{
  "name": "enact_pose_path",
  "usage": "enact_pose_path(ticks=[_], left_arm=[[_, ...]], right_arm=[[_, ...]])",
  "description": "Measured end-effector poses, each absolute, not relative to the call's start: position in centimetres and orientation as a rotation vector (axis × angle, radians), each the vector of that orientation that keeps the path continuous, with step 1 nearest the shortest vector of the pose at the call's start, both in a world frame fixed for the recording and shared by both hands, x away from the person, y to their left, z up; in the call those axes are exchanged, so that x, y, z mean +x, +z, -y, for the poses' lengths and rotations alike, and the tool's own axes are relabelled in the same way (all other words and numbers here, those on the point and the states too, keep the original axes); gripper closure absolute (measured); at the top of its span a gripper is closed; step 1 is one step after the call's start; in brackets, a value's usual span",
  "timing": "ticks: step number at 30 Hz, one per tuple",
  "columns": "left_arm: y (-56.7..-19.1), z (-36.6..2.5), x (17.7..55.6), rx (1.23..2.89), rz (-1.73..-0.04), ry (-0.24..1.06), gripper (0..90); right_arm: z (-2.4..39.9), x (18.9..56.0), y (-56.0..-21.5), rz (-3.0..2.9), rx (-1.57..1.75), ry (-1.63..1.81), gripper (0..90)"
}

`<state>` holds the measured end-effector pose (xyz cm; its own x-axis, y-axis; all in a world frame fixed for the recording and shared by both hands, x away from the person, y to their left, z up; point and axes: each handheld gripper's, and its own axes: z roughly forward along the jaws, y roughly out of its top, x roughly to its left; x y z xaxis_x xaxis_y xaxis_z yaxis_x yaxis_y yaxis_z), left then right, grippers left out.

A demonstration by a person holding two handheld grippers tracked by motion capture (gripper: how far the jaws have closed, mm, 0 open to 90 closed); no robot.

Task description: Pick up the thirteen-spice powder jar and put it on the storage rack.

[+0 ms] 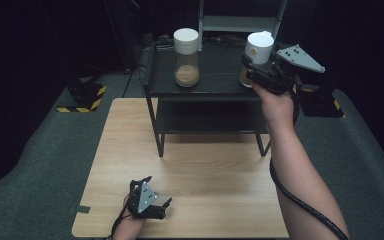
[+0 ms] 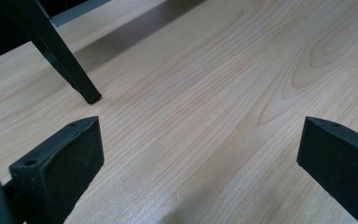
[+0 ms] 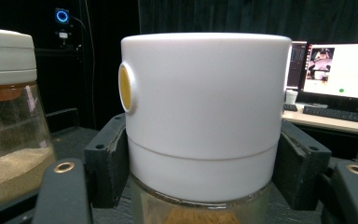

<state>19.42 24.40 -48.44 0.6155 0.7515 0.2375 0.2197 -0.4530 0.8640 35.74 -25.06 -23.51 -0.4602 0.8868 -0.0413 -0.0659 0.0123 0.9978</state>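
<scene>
High view: a light wooden bench carries a black two-tier shelf at its far edge. Two glass jars stand on the shelf's top tier, each capped with a white lid and each holding a layer of tan, sand-like powder at the bottom. The left jar stands alone, well apart from both tools. The right jar stands near the right end of the shelf top, in the grip of the right tool.

Right gripper view: the right tool is clenched on the right jar, one black pad pressed against each side at the lower edge of the white lid; a round yellow button sits on the lid's side. The left jar stands just beside it, its powder level visible through the glass.

Left gripper view: the left tool is released, its jaws spread wide above the bare bench with nothing between them, near one black leg of the shelf. In the high view the left tool rests low at the bench's near edge.
</scene>
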Motion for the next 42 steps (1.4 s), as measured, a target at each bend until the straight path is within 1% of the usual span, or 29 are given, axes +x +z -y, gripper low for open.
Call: enact_pose_path(ticks=[10, 11, 14, 15, 16, 17, 18, 22, 32, 42], left_arm=[[-48.4, -24.4, 19.4, 1.984, -0.766, 0.784, 0.8], [-48.4, -24.4, 19.4, 1.986, -0.764, 0.787, 0.7], [-48.4, -24.3, 19.4, 1.990, -0.759, 0.790, 0.7], [-48.4, -24.2, 19.4, 1.993, -0.758, 0.792, 0.7], [-48.4, -24.2, 19.4, 1.994, -0.756, 0.793, 0.7], [-48.4, -24.2, 19.4, 1.994, -0.756, 0.793, 0.7], [-48.4, -24.2, 19.4, 1.994, -0.756, 0.793, 0.7], [-48.4, -24.3, 19.4, 1.992, -0.756, 0.794, 0.7], [-48.5, -24.3, 19.3, 1.991, -0.754, 0.793, 0.7], [-48.4, -24.1, 19.3, 1.998, -0.752, 0.800, 0.7]], right_arm=[[24.9, 35.7, -23.2, -1.521, 0.893, 1.550, 28.7], [25.0, 35.7, -23.2, -1.533, 0.889, 1.555, 25.3], [25.1, 35.7, -23.1, -1.545, 0.892, 1.550, 22.2], [25.0, 35.6, -23.1, -1.541, 0.897, 1.545, 17.9], [25.0, 35.5, -23.1, -1.539, 0.900, 1.544, 15.8], [25.0, 35.5, -23.1, -1.539, 0.900, 1.544, 15.8], [24.9, 35.4, -23.2, -1.527, 0.904, 1.542, 9.3], [25.0, 35.2, -23.5, -1.519, 0.907, 1.554, 0.7], [24.9, 33.9, -24.4, -1.513, 0.877, 1.542, 0.0], [25.4, 31.5, -25.0, -1.508, 0.843, 1.560, 0.0]])
